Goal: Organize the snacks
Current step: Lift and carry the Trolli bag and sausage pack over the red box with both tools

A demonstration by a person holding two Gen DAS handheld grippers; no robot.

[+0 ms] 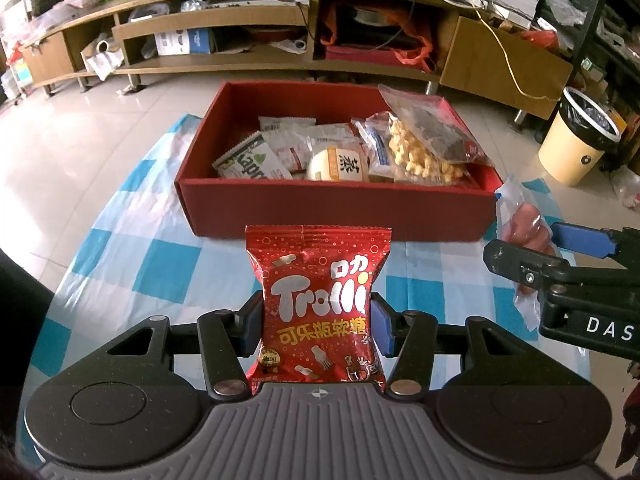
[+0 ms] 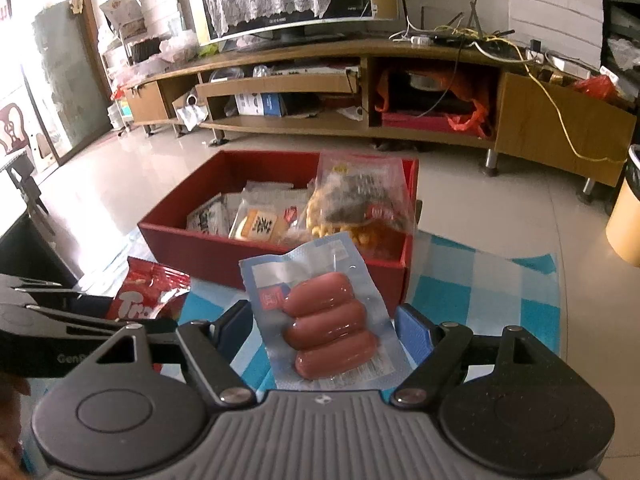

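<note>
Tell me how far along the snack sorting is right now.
Mostly done: the red box already holds several packets. In hand: the left hand-held gripper grips a Trolli gummy bag; the right hand-held gripper grips a sausage pack. Left: placing both in the box; no other loose snacks visible on the checked cloth.

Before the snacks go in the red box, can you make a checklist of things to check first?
1. Left gripper holds the Trolli gummy bag, pads on both sides: ok.
2. Right gripper holds the sausage pack: ok, though its right pad's contact is hard to see.
3. Red box open on top: ok.
4. Room in the box: ok at the near left corner; the right side is heaped with a popcorn bag.
5. The two grippers apart from each other: ok, but close, side by side.
6. Box sits flat on the checked cloth: ok.
</note>
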